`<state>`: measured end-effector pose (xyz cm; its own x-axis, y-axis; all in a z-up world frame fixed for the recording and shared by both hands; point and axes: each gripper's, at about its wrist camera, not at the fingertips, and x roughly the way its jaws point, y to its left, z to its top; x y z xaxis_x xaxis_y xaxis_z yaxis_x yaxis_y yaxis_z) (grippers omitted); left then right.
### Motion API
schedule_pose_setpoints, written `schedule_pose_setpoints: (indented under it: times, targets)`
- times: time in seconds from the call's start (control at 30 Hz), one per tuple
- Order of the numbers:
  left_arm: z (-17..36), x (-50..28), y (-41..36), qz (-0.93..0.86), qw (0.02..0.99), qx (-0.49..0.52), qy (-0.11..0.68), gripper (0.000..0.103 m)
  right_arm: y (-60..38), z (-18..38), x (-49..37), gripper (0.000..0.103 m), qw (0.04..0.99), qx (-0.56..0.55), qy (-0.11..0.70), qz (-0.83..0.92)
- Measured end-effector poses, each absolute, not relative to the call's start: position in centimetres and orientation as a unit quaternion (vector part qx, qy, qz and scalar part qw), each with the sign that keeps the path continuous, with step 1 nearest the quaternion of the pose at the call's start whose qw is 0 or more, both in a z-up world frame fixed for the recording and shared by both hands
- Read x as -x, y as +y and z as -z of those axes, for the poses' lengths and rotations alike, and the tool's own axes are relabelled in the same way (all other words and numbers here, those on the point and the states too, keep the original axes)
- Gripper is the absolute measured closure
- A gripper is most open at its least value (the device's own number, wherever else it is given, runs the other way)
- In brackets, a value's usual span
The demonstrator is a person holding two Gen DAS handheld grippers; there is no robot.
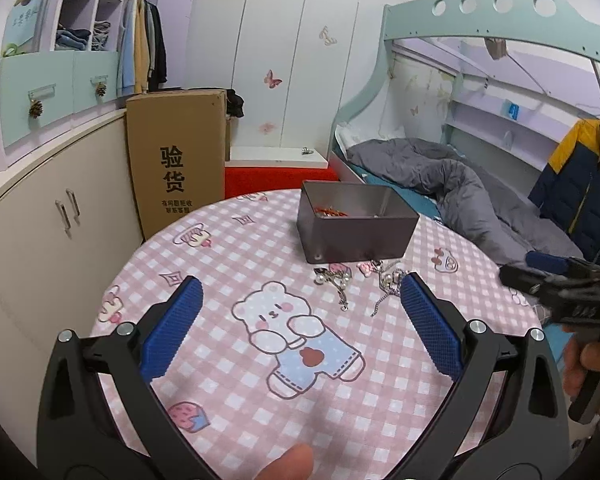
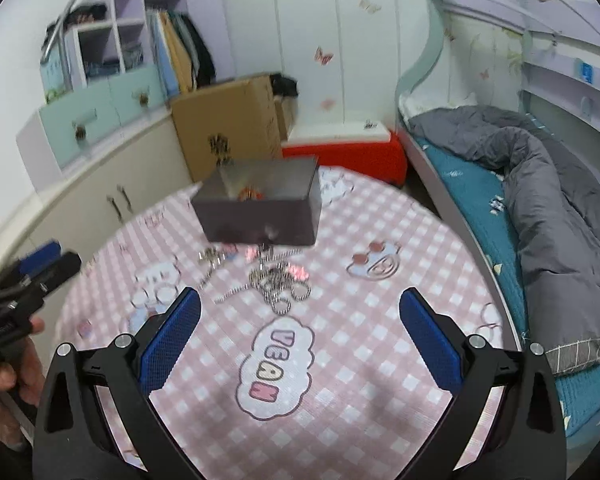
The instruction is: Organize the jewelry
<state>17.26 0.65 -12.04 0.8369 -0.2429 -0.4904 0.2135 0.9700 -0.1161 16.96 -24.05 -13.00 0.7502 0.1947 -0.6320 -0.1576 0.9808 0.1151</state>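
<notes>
Two black gripper arms with blue ribbed pads fill the lower part of each wrist view. From the left wrist camera, the left gripper (image 1: 300,312) hangs above a round table, its jaws spread wide with nothing between them. A fingertip (image 1: 290,462) shows at the bottom edge of that frame.

A pink checked tablecloth (image 1: 228,248) covers the table, printed with a white bear in blue overalls at the centre of the left view. At far left stand cream cupboards (image 1: 52,220), and beside them a tall cardboard box (image 1: 176,160) with black printed characters.

Above centre, near the table's far edge, sits an open dark grey metal box (image 1: 356,232); something red and orange lies inside it. Loose jewelry (image 1: 360,280) lies on the cloth just in front of the box: silver chains, pearl-like beads and a small pink charm. Some of it lies just beyond the left gripper's right pad.

At right in the left view, the right gripper (image 1: 540,276) reaches in from the edge, held by a hand (image 1: 592,364). A bed with a grey quilt (image 1: 460,188) lies behind it.

From the right wrist camera, which is blurred, the right gripper (image 2: 300,312) is likewise wide open and holds nothing. The jewelry (image 2: 276,280) lies ahead of it at centre frame, before the box (image 2: 260,216).
</notes>
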Motion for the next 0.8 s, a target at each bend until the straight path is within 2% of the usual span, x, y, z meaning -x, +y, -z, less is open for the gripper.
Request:
schedule_pose_setpoints:
  times: [0.07,0.13,0.47,0.8]
  targets:
    - [12.7,-17.7,0.4,0.120,0.957,0.028,0.263,0.006,-23.4,14.4,-17.9,0.009,0.928,-0.012,0.358,-0.100]
    - [13.2,-18.0,0.4,0.121,0.956,0.029,0.267,0.006,-22.8,15.6,-18.7,0.015,0.922,-0.003,0.371,-0.111]
    - [16.2,-19.1,0.8,0.112,0.948,0.043,0.295,0.006,-19.9,17.9,-22.9,0.058,0.899,0.015,0.409,-0.158]
    - [17.4,-20.5,2.0,0.118,0.929,0.088,0.338,0.006,-18.9,19.3,-26.1,0.074,0.891,0.044,0.428,-0.142]
